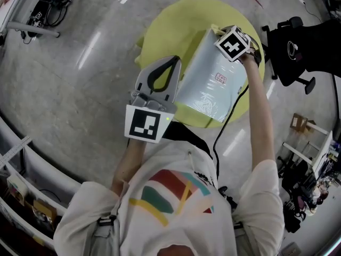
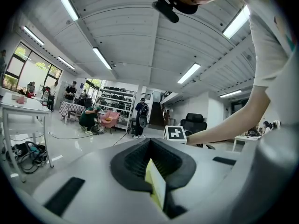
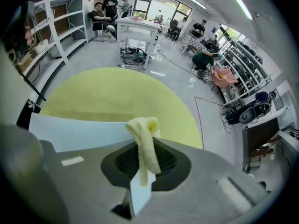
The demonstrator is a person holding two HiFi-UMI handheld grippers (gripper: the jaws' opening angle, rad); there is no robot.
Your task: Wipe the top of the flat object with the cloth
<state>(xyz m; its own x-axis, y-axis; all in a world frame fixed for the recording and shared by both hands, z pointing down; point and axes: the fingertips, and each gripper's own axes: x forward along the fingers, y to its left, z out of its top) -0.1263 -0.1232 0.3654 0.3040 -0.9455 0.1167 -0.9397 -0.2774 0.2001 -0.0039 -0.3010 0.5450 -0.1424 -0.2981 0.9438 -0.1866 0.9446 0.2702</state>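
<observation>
Yellow crumpled cloth [image 3: 145,129] is pinched in the fingers of my right gripper [image 3: 144,148]. My left gripper [image 1: 171,61] has its fingers closed on nothing. I'd drag lightly across the pale-blue flat panel [image 1: 213,79].

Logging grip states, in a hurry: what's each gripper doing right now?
Left gripper: closed; a thin pale-yellow sliver sits between the jaws, unidentifiable.
Right gripper: closed on the yellow cloth.

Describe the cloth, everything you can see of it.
The cloth is pale yellow, soft-looking fabric, bunched into a folded wad. It is clamped between the jaws of the right tool, its top poking out above them and a tail hanging down. The pale blue flat object and the round yellow table lie just beyond it.
</observation>
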